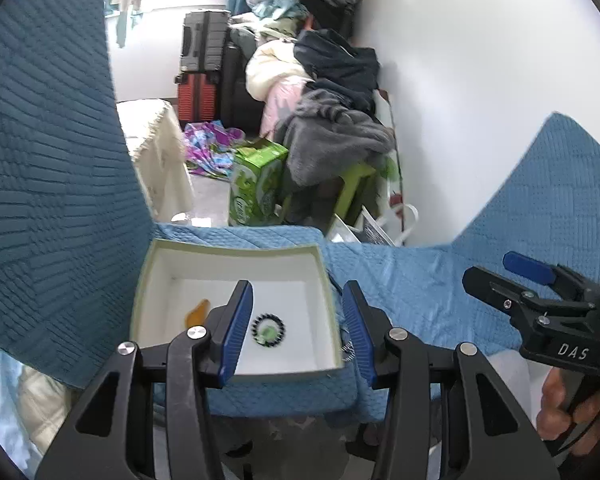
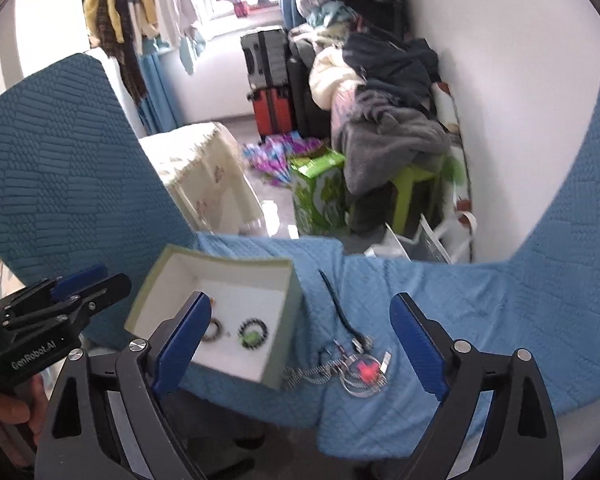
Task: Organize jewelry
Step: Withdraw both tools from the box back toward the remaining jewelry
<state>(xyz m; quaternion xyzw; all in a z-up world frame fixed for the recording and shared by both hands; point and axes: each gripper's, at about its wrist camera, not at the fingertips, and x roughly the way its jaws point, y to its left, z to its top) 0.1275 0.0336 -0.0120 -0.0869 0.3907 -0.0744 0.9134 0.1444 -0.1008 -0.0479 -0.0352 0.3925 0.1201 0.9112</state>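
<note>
An open white box (image 1: 320,276) (image 2: 288,276) sits on a blue quilted cover. Inside lie a black bead bracelet with a green piece (image 1: 268,330) (image 2: 253,334), an orange item (image 1: 198,312) and a dark bracelet (image 2: 214,328). A necklace with a red heart pendant (image 2: 366,368) and a black cord (image 2: 336,304) lie on the cover right of the box. My left gripper (image 1: 298,320) is open and empty above the box's near edge. My right gripper (image 2: 300,344) is wide open and empty, near the necklace; it also shows in the left wrist view (image 1: 496,272).
The blue quilted cover (image 1: 440,280) drapes over armrests at left (image 1: 48,160) and right (image 2: 572,220). Beyond are a green carton (image 1: 256,184), piled clothes (image 1: 332,136), suitcases (image 1: 200,68) and a cream-covered table (image 2: 204,168).
</note>
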